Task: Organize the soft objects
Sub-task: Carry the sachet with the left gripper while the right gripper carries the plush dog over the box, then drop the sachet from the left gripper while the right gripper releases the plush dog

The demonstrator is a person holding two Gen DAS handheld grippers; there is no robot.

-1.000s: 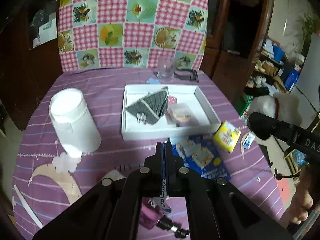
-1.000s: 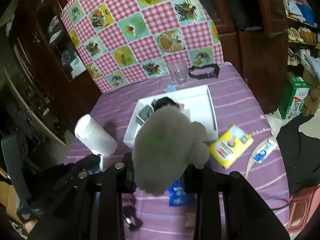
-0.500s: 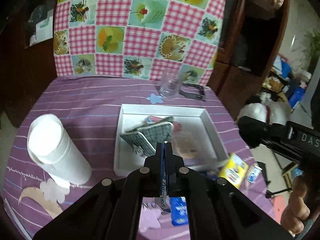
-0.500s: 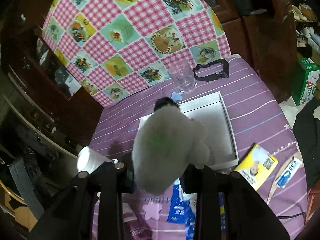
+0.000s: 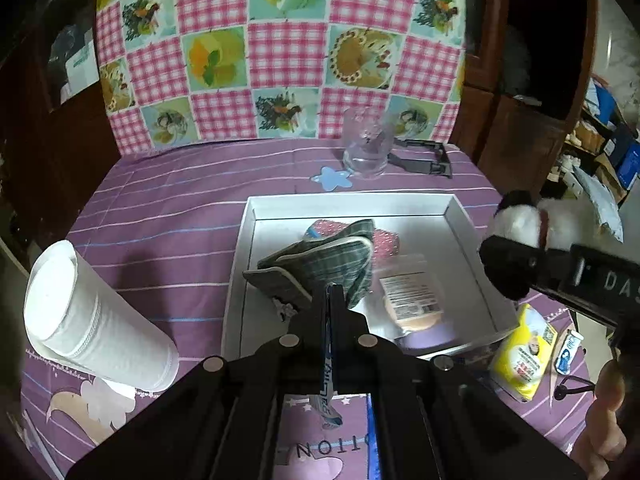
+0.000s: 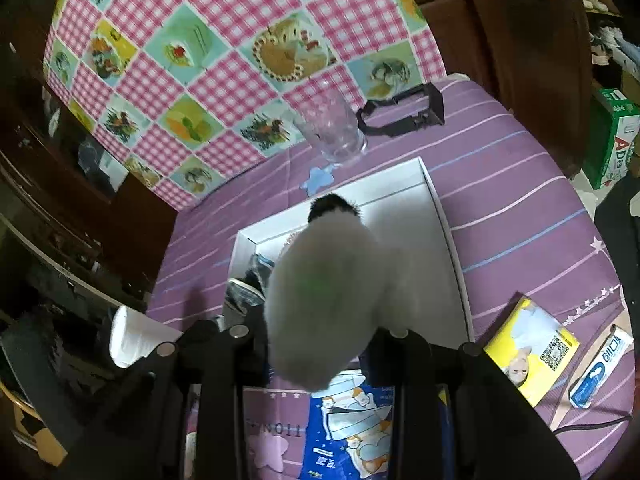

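Since a second ago both of my claws had moved forward over the worktop, and the white tray (image 5: pixel 256 240) had grown larger in both wrist views.

My left claw (image 5: pixel 331 300) was pinched narrow on a thin blue-and-white packet (image 5: pixel 328 380), which hung down between its fingers. Its tip sat above the near edge of the tray, right in front of a grey checked pouch (image 5: pixel 320 264) lying inside. Beside the pouch in the tray lay a clear sachet with a label (image 5: pixel 412 300) and something pink (image 5: pixel 384 240) at the back.

My right claw (image 6: pixel 320 328) gripped a fluffy white plush toy (image 6: pixel 324 300) with a dark tip; it hung over the near half of the tray (image 6: pixel 448 232). From the left wrist view the same toy (image 5: pixel 528 224) sat at the tray's right edge.

Outward on the purple striped worktop (image 5: pixel 168 208): a white paper roll (image 5: pixel 92 316) near the left edge, a clear glass (image 5: pixel 366 148) and a black frame (image 5: pixel 424 158) at the far edge, a yellow pack (image 6: pixel 532 356) and a small blue-and-white packet (image 6: pixel 600 372) toward the right edge.
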